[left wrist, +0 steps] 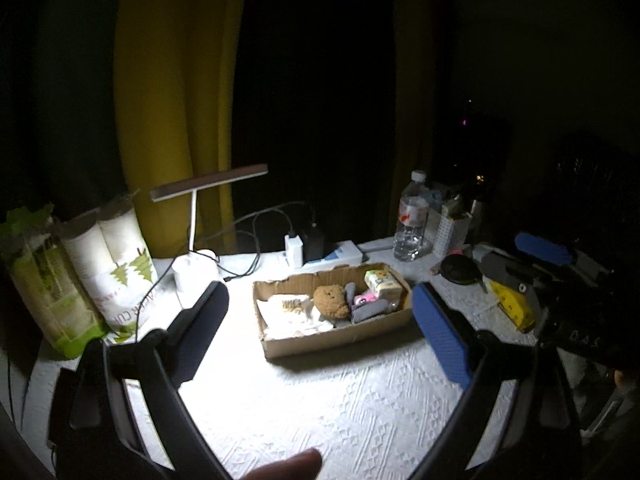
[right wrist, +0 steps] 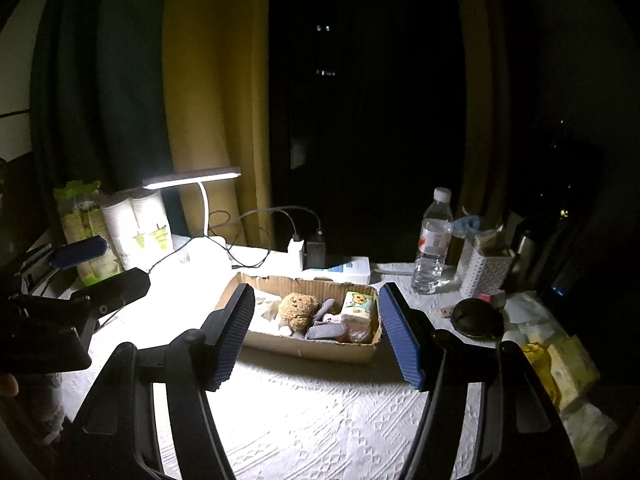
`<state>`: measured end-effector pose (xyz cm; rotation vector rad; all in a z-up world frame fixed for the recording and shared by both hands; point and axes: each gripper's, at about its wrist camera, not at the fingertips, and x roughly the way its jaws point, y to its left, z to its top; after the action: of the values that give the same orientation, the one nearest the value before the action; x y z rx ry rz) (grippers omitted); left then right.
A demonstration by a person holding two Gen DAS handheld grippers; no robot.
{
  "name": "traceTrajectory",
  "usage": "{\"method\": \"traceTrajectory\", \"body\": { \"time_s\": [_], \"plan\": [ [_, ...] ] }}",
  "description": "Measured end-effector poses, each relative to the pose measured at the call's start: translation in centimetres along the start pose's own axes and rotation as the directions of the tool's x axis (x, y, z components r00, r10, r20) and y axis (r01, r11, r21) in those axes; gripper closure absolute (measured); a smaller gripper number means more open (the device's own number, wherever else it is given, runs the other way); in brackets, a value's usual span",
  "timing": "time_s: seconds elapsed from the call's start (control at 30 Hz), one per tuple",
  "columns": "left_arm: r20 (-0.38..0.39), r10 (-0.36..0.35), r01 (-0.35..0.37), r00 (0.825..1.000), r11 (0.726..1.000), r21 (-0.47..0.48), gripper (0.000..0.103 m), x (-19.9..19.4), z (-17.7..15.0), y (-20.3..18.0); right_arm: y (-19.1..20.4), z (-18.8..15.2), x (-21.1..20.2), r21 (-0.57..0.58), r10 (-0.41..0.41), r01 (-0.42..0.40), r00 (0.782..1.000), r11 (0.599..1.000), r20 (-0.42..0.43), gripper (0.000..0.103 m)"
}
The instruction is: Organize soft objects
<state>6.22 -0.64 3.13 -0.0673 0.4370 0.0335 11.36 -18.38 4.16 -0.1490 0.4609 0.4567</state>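
A shallow cardboard box (left wrist: 340, 340) (right wrist: 332, 350) sits mid-table under the lamp. It holds a brown plush toy (left wrist: 330, 301) (right wrist: 297, 310), grey socks (left wrist: 370, 311) (right wrist: 325, 332), a pink item (left wrist: 365, 299), a tissue pack (left wrist: 383, 284) (right wrist: 359, 305) and white cloth (left wrist: 290, 314). My left gripper (left wrist: 320, 296) is open and empty, hovering in front of the box. My right gripper (right wrist: 316, 296) is open and empty, its fingers either side of the box; it also shows at the right of the left wrist view (left wrist: 532, 268).
A desk lamp (right wrist: 192, 178), paper-cup sleeves (left wrist: 116, 264), power strip with chargers (right wrist: 340, 266), water bottle (right wrist: 434, 244), white holder (right wrist: 484, 270), black round pouch (right wrist: 476, 318) and yellow tissue packs (right wrist: 560, 368) ring the box. A white textured cloth (right wrist: 320, 420) covers the table.
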Motion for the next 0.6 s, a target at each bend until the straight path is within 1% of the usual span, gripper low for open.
{"method": "traceTrajectory", "body": {
  "time_s": [0.27,0.47,0.6],
  "plan": [
    [0.064,0.004,-0.006,0.998,1.0,0.023,0.009,-4.7,-0.4,-0.7,1.2,-0.7,-4.5,-0.008,-0.016,0.016,0.999,1.0,0.038,0.034],
    [0.083,0.012,-0.016,0.996,0.999,0.045,0.009,-7.3,-1.1,-1.3,1.5,-1.0,-8.0,0.008,-0.04,0.04,0.996,0.999,0.075,0.031],
    [0.097,0.003,-0.008,0.995,0.999,0.052,0.009,-8.8,-1.3,-1.6,1.5,-1.0,-9.3,0.01,-0.054,0.054,0.995,0.999,0.085,0.03]
  ]
}}
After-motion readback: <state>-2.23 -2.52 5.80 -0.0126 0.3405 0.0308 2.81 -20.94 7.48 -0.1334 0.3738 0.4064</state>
